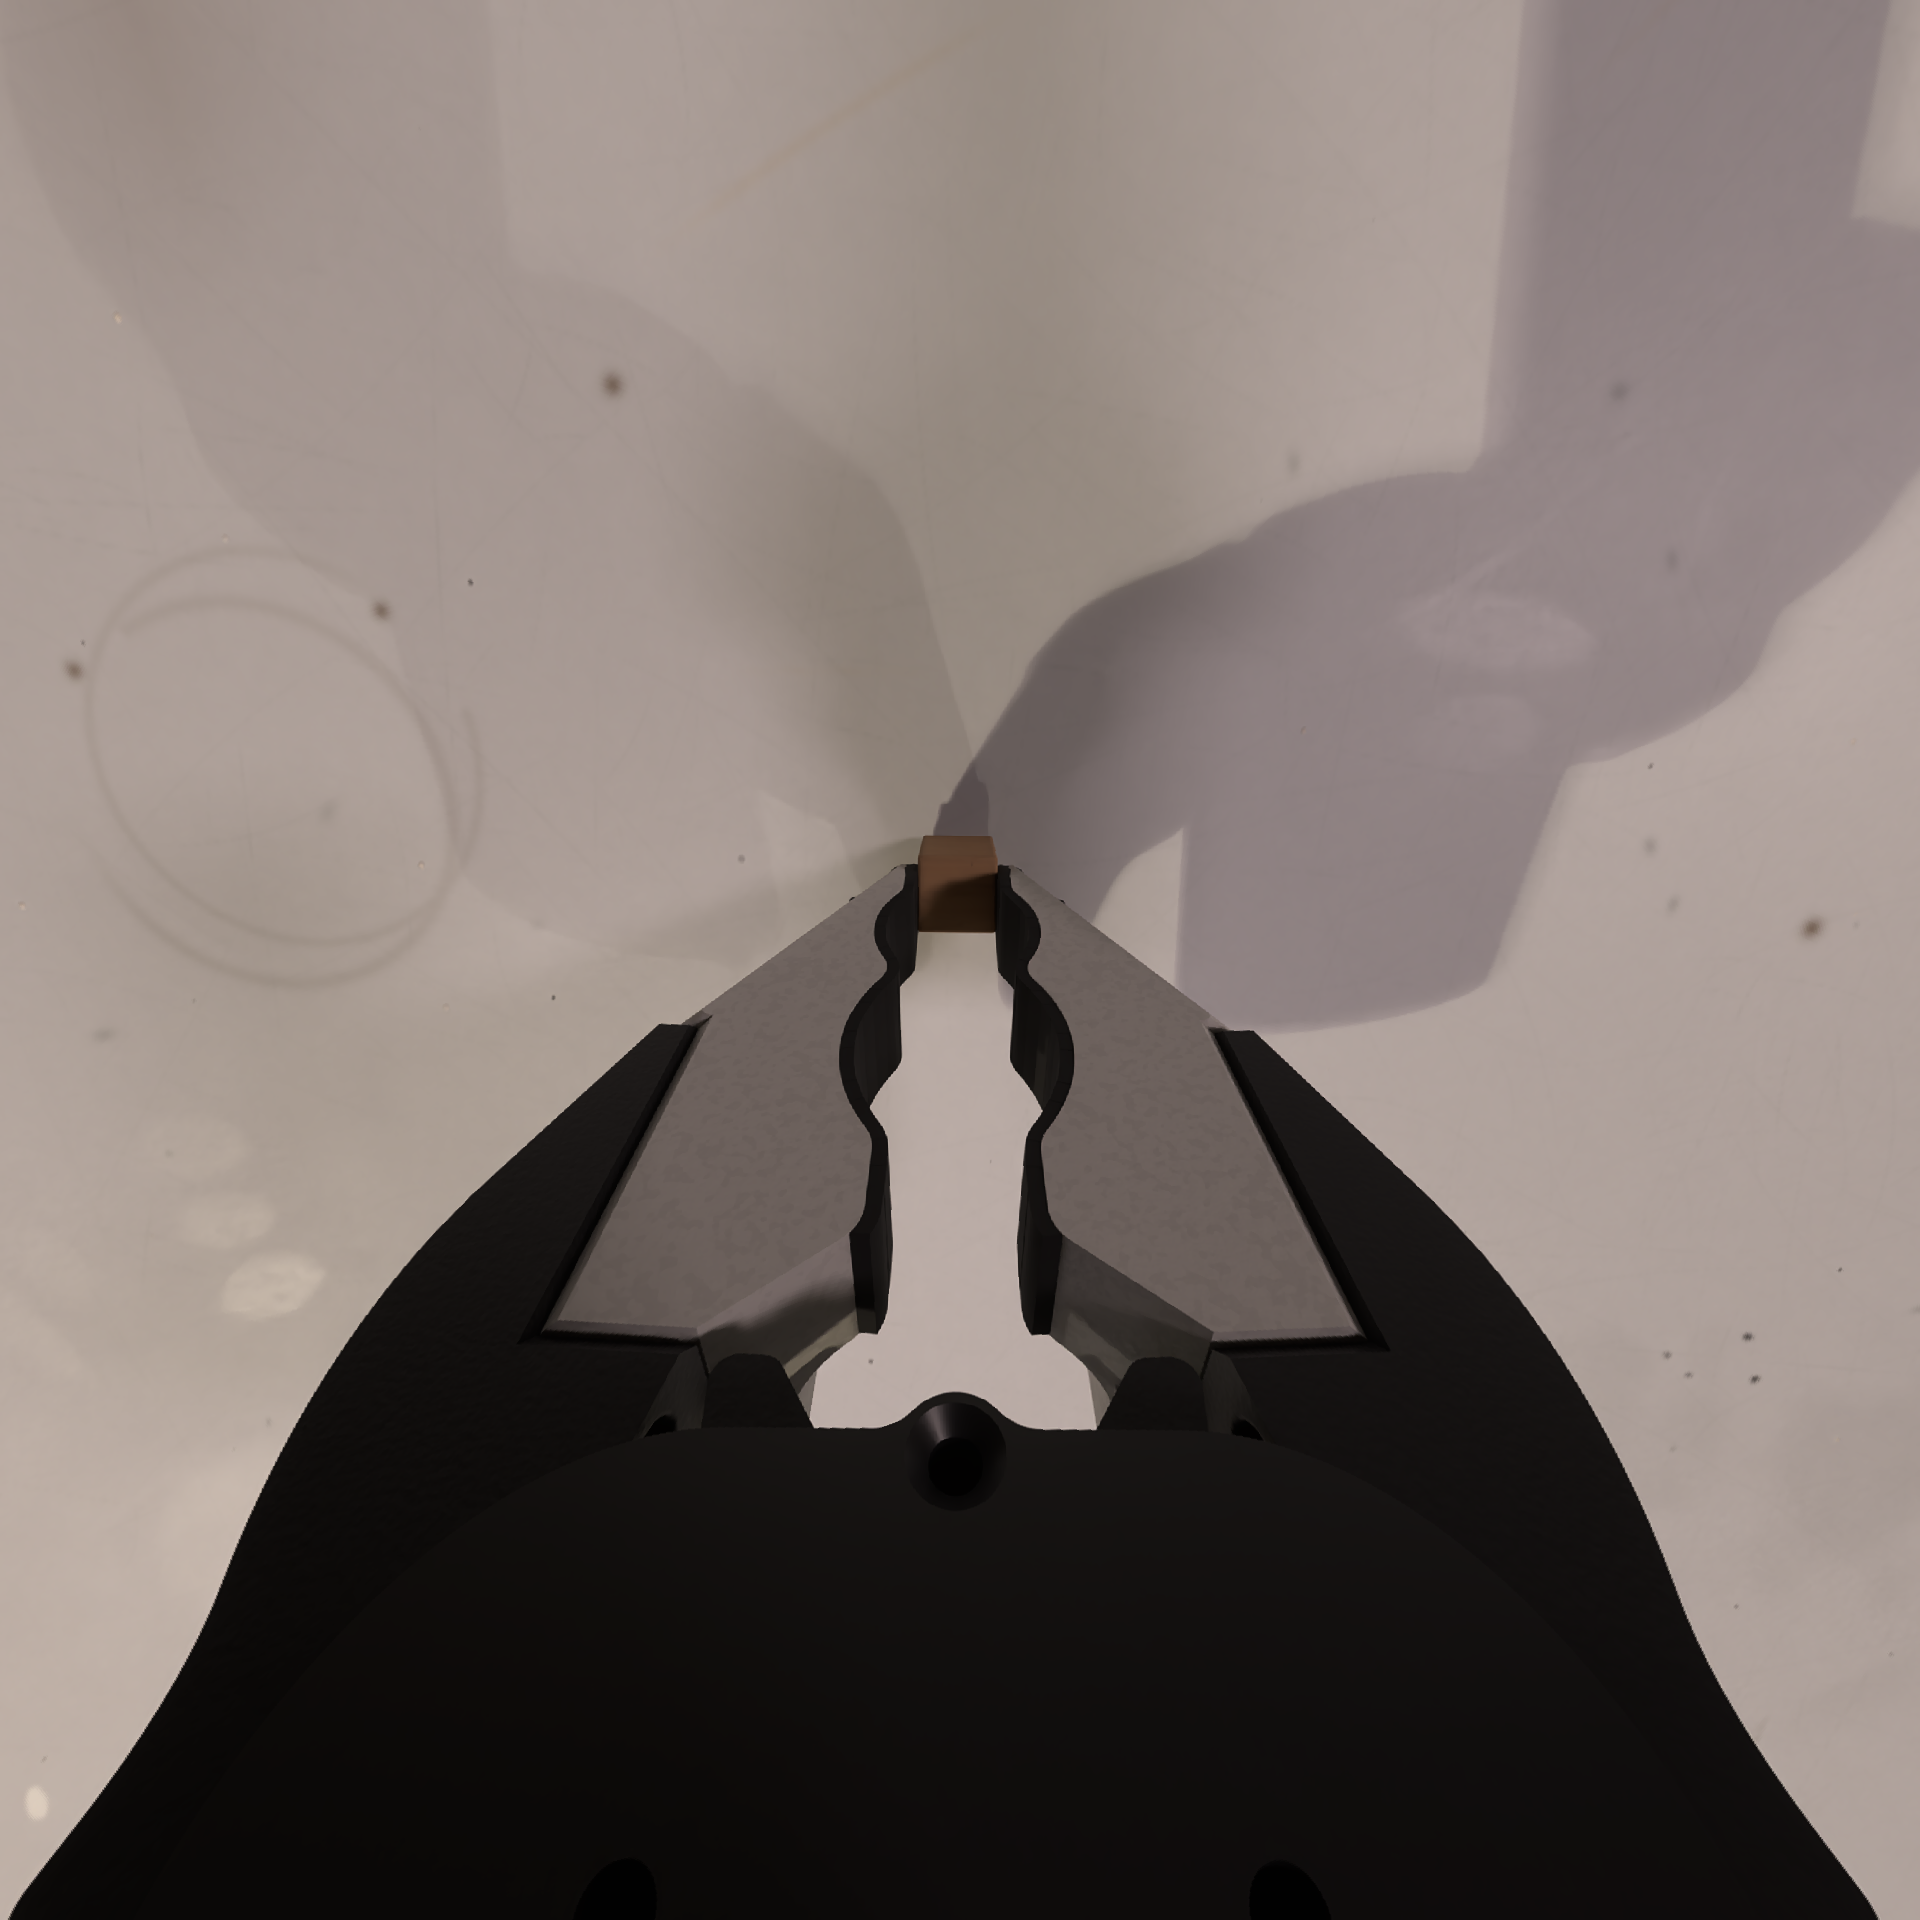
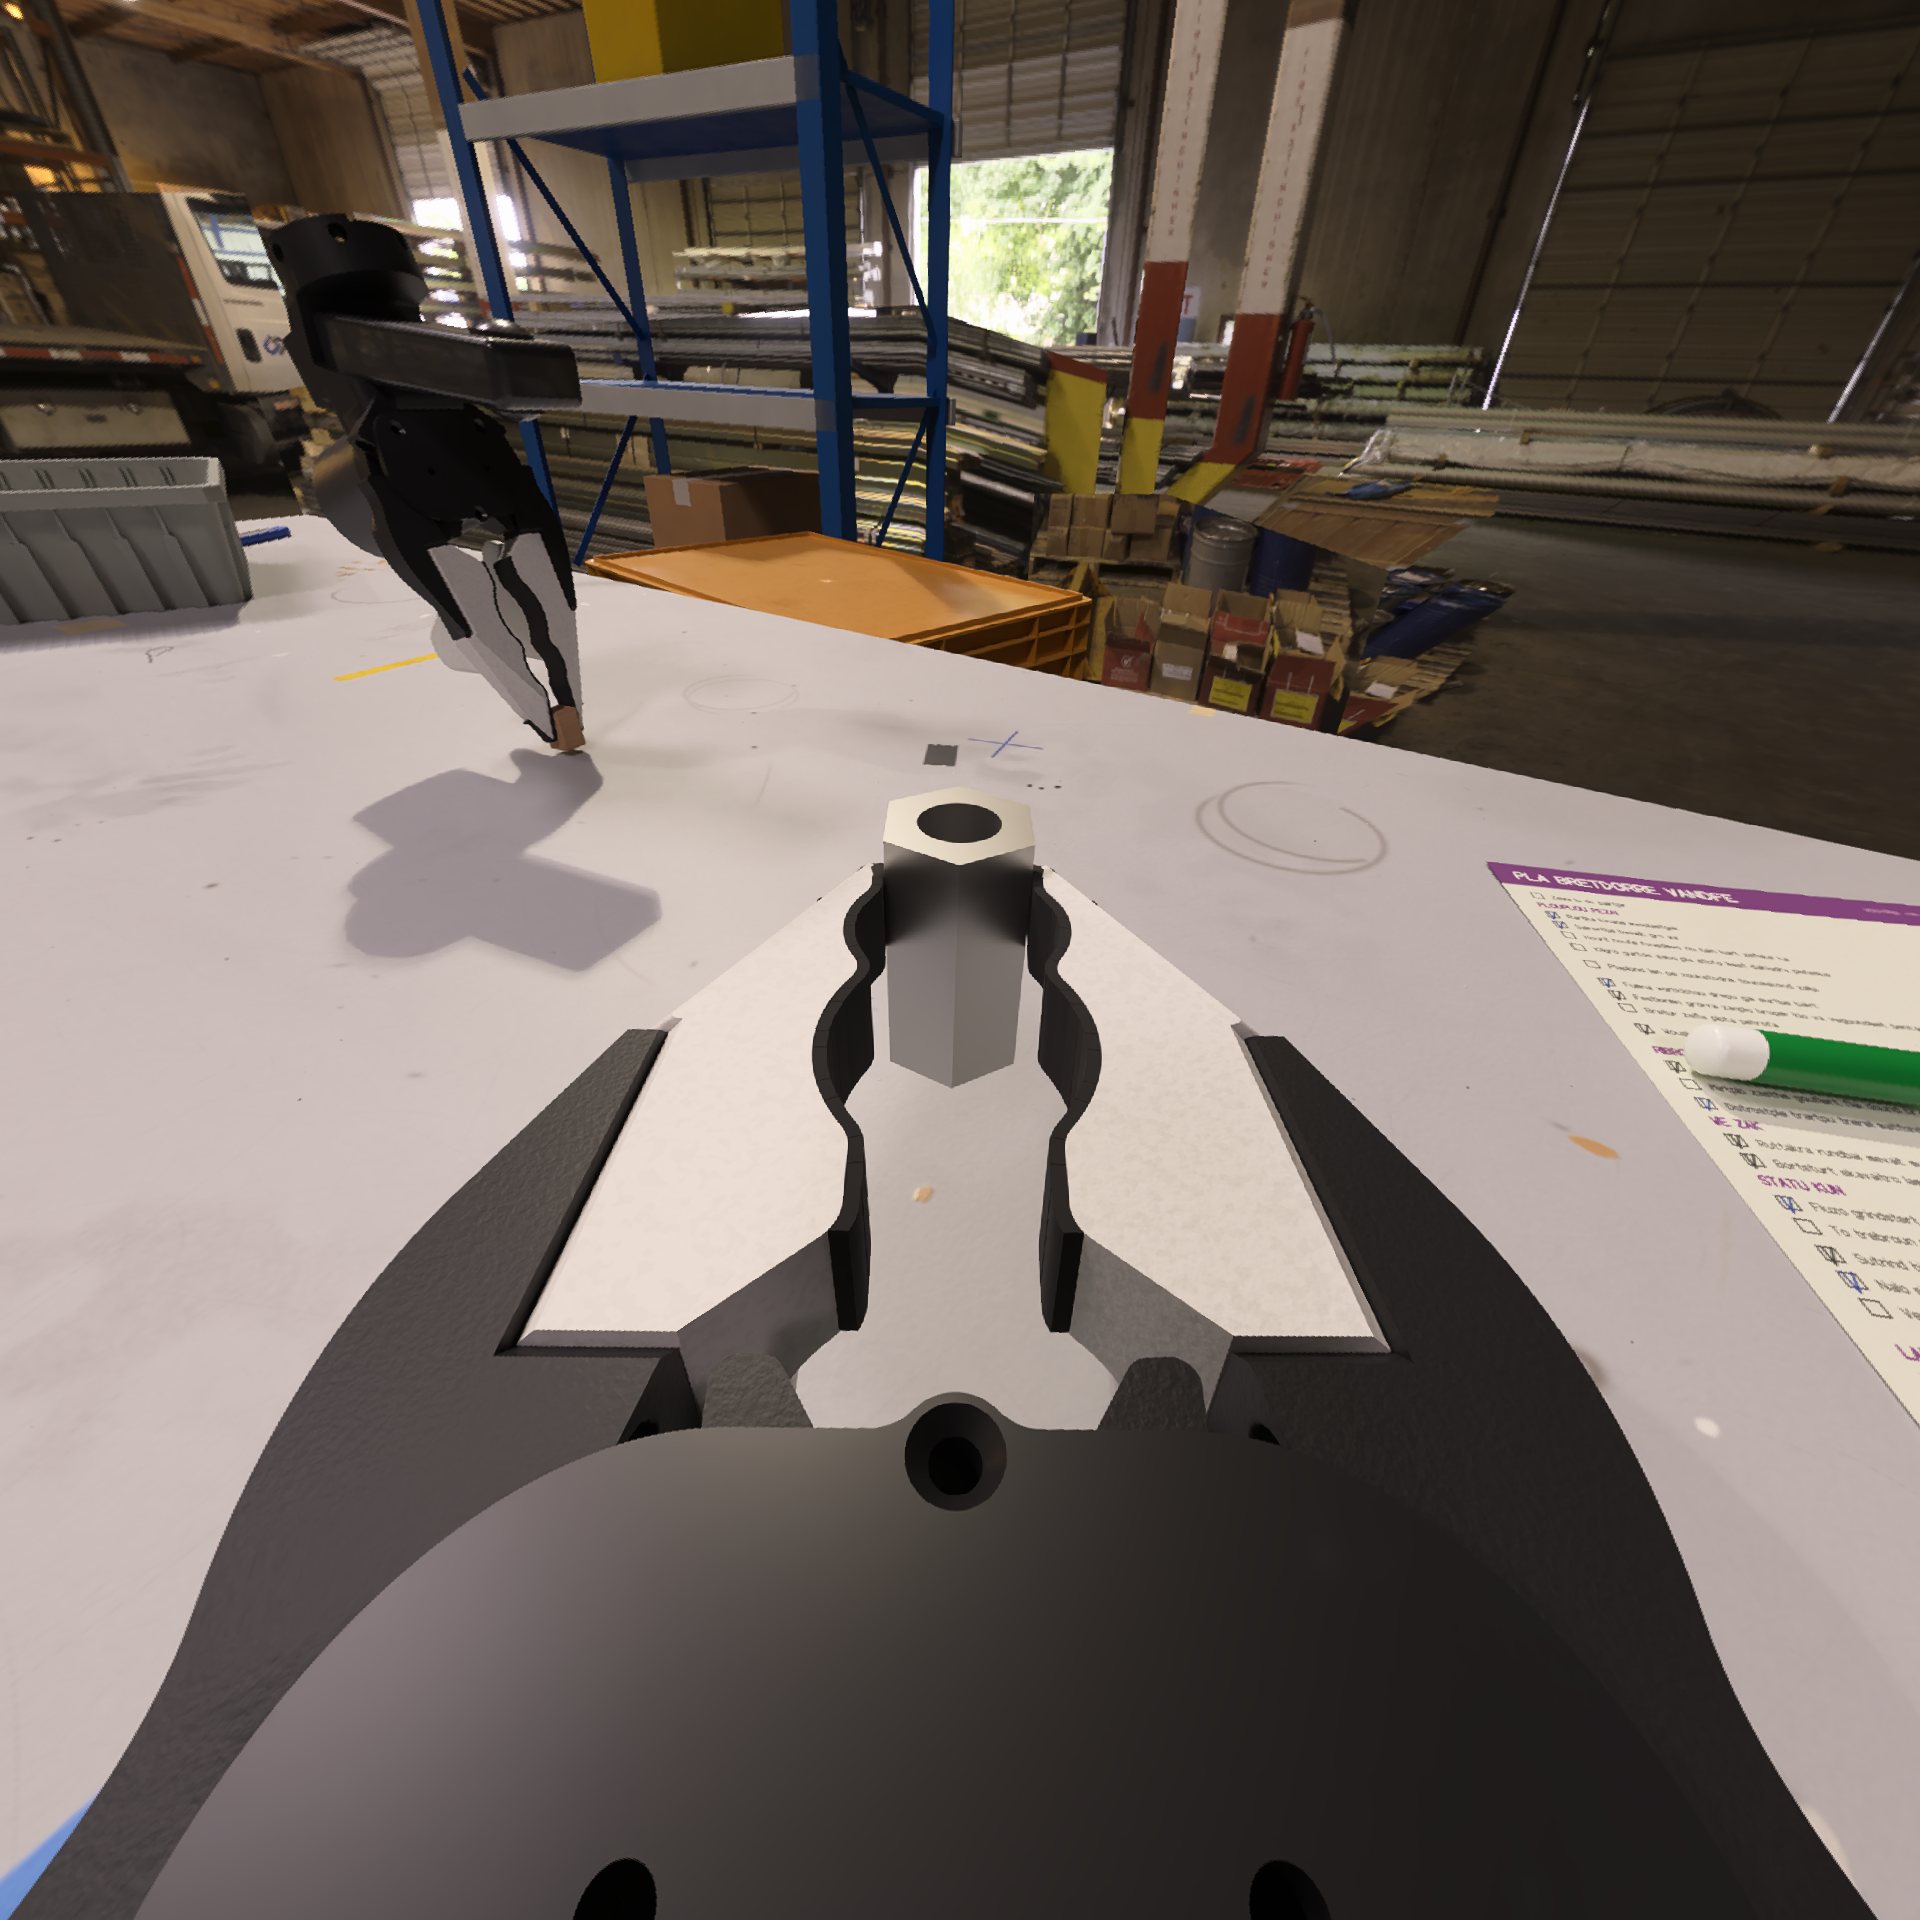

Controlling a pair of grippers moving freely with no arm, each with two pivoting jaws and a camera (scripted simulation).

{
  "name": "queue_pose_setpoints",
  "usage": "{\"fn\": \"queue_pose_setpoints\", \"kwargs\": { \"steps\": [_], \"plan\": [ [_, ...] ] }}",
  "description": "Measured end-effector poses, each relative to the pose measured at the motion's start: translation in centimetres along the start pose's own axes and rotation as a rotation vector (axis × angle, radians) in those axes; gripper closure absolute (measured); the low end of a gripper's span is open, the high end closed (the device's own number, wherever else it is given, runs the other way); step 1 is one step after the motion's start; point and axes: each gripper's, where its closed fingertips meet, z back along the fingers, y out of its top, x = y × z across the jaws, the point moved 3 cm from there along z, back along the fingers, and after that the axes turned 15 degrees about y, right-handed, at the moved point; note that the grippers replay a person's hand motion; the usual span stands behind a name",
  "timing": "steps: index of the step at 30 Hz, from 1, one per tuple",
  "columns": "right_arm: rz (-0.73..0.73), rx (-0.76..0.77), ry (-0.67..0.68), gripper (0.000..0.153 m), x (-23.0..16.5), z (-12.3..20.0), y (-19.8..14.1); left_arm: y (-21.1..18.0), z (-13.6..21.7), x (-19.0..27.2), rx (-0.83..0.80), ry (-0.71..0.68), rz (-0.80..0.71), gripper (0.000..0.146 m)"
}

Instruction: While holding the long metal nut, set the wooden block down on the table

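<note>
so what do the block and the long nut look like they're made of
Wooden block: looks like wood, matte light brown, no shine; too small to see grain. Long metal nut: looks like metal, smooth grey hexagonal faces with soft light-to-dark reflections, pale flat end and a dark bore.

A small tan-brown wooden block [image 1: 957, 881] sits against a pale grey-white table [image 2: 312, 1039] freckled with dark specks and faint ring marks. The long nut [image 2: 956, 935] is silver-grey, shading near black at its top. Both grippers are black with light grey finger plates. Off right, a green marker with white cap [image 2: 1808, 1060] lies on a cream checklist sheet with a purple header [image 2: 1766, 1174]
</note>
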Motion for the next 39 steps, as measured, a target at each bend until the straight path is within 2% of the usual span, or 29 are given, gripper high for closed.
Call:
{"fn": "queue_pose_setpoints", "kwargs": {
  "steps": [4, 8, 13, 16, 20, 23, 27, 31, 34, 39],
  "plan": [
    [0.000, 0.004, -0.001, 0.126, 0.0, 0.0, 0.1, -0.6, 0.6, -0.3, -0.008, 0.026, 0.001, 0.132],
    [0.000, 0.001, 0.001, 0.126, 0.0, 0.0, 0.0, 0.5, 1.9, 0.3, 0.070, 0.014, 0.040, 0.128],
    [-0.002, -0.001, 0.004, 0.126, 0.0, -0.1, 0.0, 0.9, 1.4, 2.8, 0.058, -0.010, -0.031, 0.127],
    [0.000, -0.004, 0.006, 0.126, -0.1, -0.2, -0.1, 0.4, 0.7, 3.0, 0.022, 0.000, -0.047, 0.130],
    [-0.001, -0.003, 0.000, 0.126, 0.0, -0.1, -0.1, -0.2, 0.5, 2.3, -0.011, 0.045, -0.056, 0.141],
    [-0.003, -0.003, 0.000, 0.126, 0.0, -0.1, -0.1, -0.7, 0.8, 1.7, -0.042, 0.082, -0.060, 0.142],
    [-0.001, -0.007, 0.002, 0.126, -0.1, -0.2, -0.1, -0.5, 2.0, 2.1, -0.017, 0.107, -0.027, 0.133],
    [-0.002, -0.007, 0.004, 0.126, -0.1, -0.2, -0.1, 0.3, 3.4, 5.2, 0.060, 0.017, 0.007, 0.125],
    [-0.002, -0.006, 0.006, 0.126, -0.1, -0.2, -0.1, 0.1, 3.5, 7.7, 0.066, -0.025, -0.004, 0.124],
    [0.002, -0.014, 0.015, 0.126, -0.3, -0.5, -0.2, -0.7, 2.6, 8.7, 0.020, 0.027, -0.035, 0.128]
  ]
}}
